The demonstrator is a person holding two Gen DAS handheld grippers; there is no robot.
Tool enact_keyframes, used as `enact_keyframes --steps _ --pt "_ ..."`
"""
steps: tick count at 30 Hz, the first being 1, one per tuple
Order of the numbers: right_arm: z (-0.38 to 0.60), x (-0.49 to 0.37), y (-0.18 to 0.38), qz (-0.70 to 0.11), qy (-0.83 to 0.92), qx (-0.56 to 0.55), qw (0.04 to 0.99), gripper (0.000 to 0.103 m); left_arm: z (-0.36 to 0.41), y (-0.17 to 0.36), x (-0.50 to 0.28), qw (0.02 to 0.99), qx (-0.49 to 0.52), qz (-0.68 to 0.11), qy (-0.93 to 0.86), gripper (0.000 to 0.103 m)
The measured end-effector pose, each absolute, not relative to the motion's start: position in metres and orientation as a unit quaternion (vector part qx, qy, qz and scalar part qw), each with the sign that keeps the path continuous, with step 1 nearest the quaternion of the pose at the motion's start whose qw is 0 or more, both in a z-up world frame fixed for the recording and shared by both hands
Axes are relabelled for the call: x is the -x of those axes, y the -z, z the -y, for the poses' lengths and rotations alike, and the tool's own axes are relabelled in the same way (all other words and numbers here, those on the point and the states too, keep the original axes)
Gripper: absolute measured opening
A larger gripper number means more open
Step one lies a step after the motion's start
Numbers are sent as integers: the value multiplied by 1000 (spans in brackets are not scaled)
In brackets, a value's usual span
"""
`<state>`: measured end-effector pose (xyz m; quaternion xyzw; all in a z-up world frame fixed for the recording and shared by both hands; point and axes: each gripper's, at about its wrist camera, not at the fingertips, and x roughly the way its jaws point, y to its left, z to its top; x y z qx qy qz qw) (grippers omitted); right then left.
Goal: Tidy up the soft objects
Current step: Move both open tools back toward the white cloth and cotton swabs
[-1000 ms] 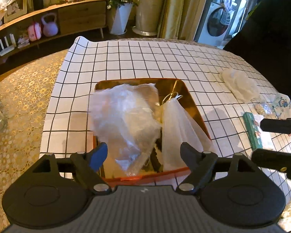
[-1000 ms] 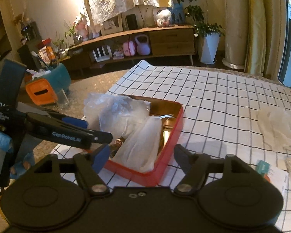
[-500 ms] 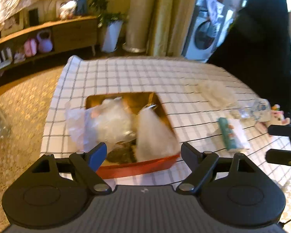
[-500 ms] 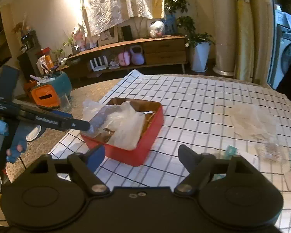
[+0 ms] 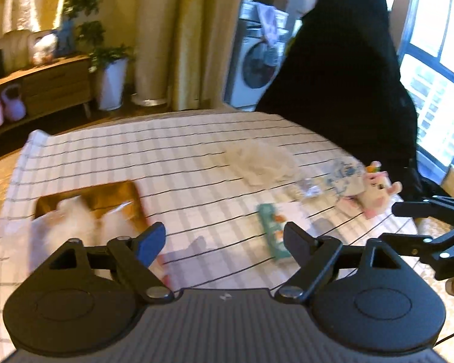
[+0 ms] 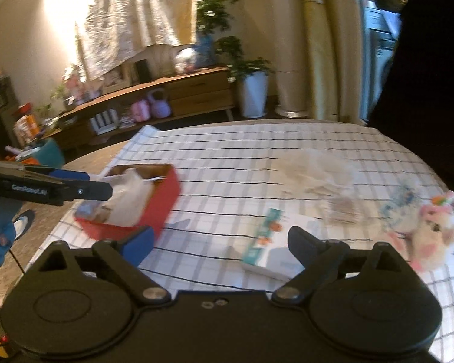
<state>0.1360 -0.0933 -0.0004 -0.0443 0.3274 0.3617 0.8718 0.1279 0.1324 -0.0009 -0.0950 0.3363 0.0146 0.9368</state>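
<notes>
My left gripper (image 5: 224, 239): jaws wide, just been opening, nothing between them. My right gripper (image 6: 219, 242): jaws wide, just been opening, empty too. Red tray (image 6: 160, 202), plastic bags (image 6: 127, 196) inside: ahead-left of both tools. Teal packet (image 6: 264, 233): just ahead of right gripper, on checked cloth (image 6: 227, 157). Plush toy (image 6: 432, 236): ahead-right. Crumpled clear bag (image 6: 314, 169): further ahead, blurred.
</notes>
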Motion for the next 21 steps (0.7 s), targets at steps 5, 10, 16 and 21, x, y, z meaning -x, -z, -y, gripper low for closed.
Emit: enact_keyframes --steps 5,10,16,21 --pt "122 -154 12 -332 -329 43 883 96 -108 4 -166 942 90 -323 13 102" --pt "149 -174 27 -332 -291 46 896 96 -93 9 -214 935 110 -335 37 102" --pt "166 -200 49 -344 -262 45 900 96 -90 17 -268 931 144 -335 27 102" --pt "155 -224 60 -354 -266 44 895 96 -86 26 -312 932 134 -337 7 102"
